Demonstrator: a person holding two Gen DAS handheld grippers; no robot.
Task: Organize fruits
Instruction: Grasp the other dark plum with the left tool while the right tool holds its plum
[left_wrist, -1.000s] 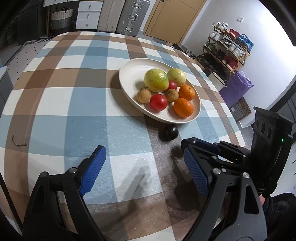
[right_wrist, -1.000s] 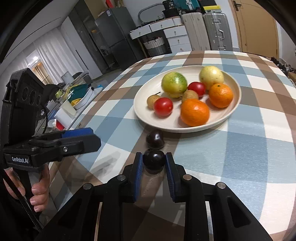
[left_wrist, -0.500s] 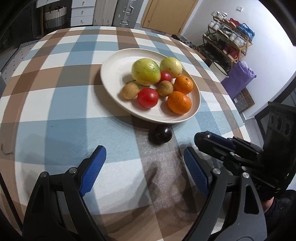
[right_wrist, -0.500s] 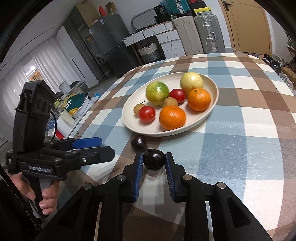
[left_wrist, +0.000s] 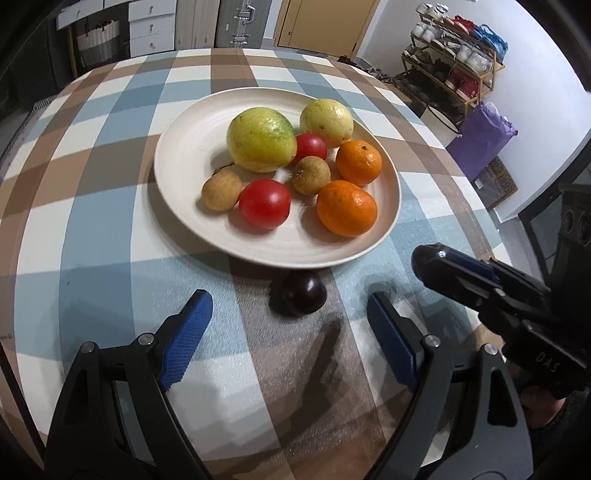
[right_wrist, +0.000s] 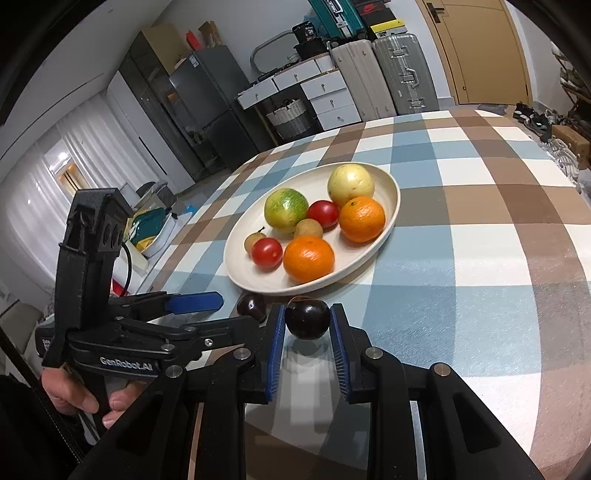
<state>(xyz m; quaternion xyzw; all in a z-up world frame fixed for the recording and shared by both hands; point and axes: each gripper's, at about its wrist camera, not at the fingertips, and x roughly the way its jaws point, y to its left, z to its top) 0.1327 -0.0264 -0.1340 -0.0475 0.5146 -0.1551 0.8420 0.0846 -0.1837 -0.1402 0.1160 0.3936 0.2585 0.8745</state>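
Note:
A cream plate (left_wrist: 192, 162) (right_wrist: 388, 192) on the checked table holds two green-yellow fruits, two oranges, two red tomatoes and two small brown fruits. A dark plum (left_wrist: 303, 293) (right_wrist: 252, 305) lies on the cloth just in front of the plate's rim. My left gripper (left_wrist: 286, 332) is open, its blue pads on either side of this plum and a little short of it. My right gripper (right_wrist: 307, 332) is shut on a second dark plum (right_wrist: 307, 318) and holds it above the table, near the plate's front edge. The right gripper also shows at the right of the left wrist view (left_wrist: 480, 280).
The round table's edge (left_wrist: 491, 229) curves close on the right, with a shoe rack (left_wrist: 454, 48) and a purple bag (left_wrist: 480, 140) beyond. Suitcases (right_wrist: 399, 70), drawers and a fridge stand past the far edge. The left gripper's body (right_wrist: 110, 314) is left of my right one.
My left gripper moved forward toward the plate, so the loose plum now lies between its open pads. My right gripper lifted its held plum higher and away from the table.

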